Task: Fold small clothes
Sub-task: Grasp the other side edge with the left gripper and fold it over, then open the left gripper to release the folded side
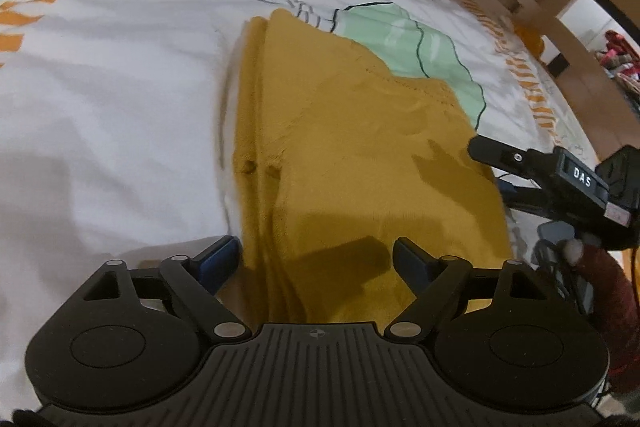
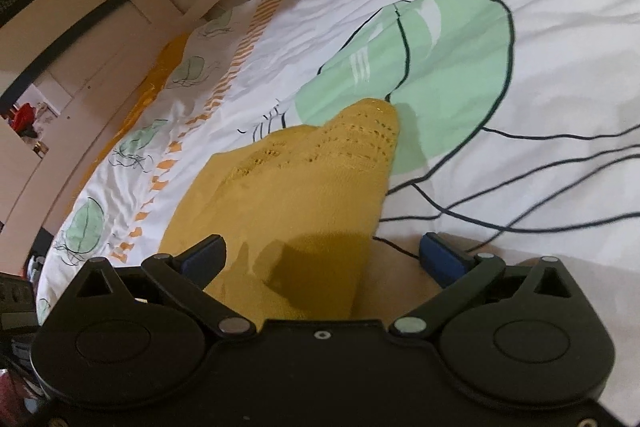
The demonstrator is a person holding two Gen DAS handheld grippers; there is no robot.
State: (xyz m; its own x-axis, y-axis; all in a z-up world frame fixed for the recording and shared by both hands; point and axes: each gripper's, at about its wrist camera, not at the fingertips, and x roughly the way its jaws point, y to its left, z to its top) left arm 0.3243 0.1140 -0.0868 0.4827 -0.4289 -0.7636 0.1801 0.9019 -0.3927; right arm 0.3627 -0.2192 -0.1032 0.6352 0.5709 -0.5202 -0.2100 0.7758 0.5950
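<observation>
Both grippers are matte black plastic: ribbed central plate, a round disc housing each side, silver pivot pins on the linkages. Left gripper and right gripper have blue-padded fingers. The right unit has a white "DAS" label. Dark red sleeve behind it.

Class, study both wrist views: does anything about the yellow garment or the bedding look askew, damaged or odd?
Nothing stands out. The yellow garment lies folded on the jellyfish-print duvet, its left edge layered, with both tongs open, holding nothing.
</observation>
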